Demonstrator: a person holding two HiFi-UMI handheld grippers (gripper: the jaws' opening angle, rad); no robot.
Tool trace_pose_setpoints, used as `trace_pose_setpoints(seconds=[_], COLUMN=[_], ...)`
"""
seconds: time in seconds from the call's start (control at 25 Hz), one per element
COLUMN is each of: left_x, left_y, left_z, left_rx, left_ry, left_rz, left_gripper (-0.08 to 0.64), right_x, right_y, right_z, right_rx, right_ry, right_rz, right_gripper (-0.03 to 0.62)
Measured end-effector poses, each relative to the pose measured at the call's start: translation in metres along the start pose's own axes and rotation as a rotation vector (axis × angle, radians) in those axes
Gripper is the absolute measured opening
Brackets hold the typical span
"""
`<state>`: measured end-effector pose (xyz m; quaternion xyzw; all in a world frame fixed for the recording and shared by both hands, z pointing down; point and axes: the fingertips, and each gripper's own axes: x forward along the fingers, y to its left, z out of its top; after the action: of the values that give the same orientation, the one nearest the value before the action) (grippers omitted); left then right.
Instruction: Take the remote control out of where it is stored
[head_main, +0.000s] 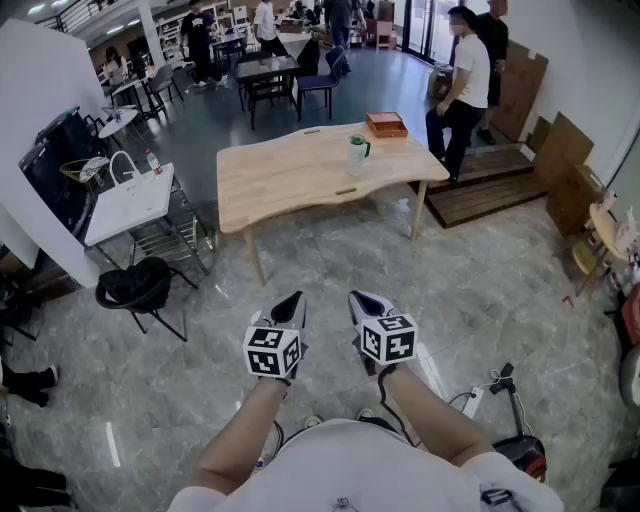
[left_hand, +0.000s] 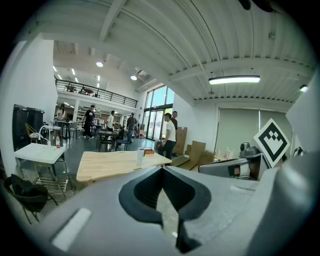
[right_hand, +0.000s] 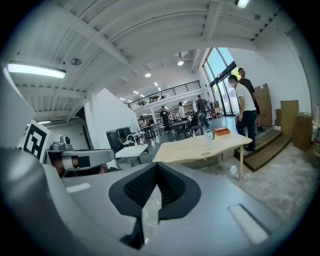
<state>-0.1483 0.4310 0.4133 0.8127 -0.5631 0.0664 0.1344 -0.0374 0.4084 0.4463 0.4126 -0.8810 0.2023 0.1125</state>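
Over grey floor (head_main: 480, 290), well short of wooden table (head_main: 290, 185) | left gripper (head_main: 291, 303): jaws together, empty | right gripper (head_main: 364, 299): jaws together, empty | table holds a cup (head_main: 357, 153)

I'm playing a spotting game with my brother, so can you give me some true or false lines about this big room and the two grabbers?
1. The wooden table has a cup and an orange box on it. True.
2. The right gripper holds a remote control. False: its jaws are shut with nothing between them.
3. The left gripper touches the wooden table. False: it is held in the air over the floor, well short of the table.
4. A black chair stands near the white table. True.
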Motion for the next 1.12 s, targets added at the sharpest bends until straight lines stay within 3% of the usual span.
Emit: trace_pose_setpoints(seconds=[0.48, 1.12], left_x=[-0.001, 0.009], left_y=[0.003, 0.012], left_z=[-0.003, -0.015], left_rx=[-0.002, 0.002], left_ry=[0.005, 0.034], left_rz=[-0.010, -0.077], left_gripper=[0.001, 0.001], right_x=[0.003, 0.012], right_y=[0.007, -0.002], right_z=[-0.004, -0.017], right_rx=[-0.010, 0.026], right_ry=[0.005, 0.023], right_rz=[-0.005, -0.094], right_gripper=[0.028, 0.028])
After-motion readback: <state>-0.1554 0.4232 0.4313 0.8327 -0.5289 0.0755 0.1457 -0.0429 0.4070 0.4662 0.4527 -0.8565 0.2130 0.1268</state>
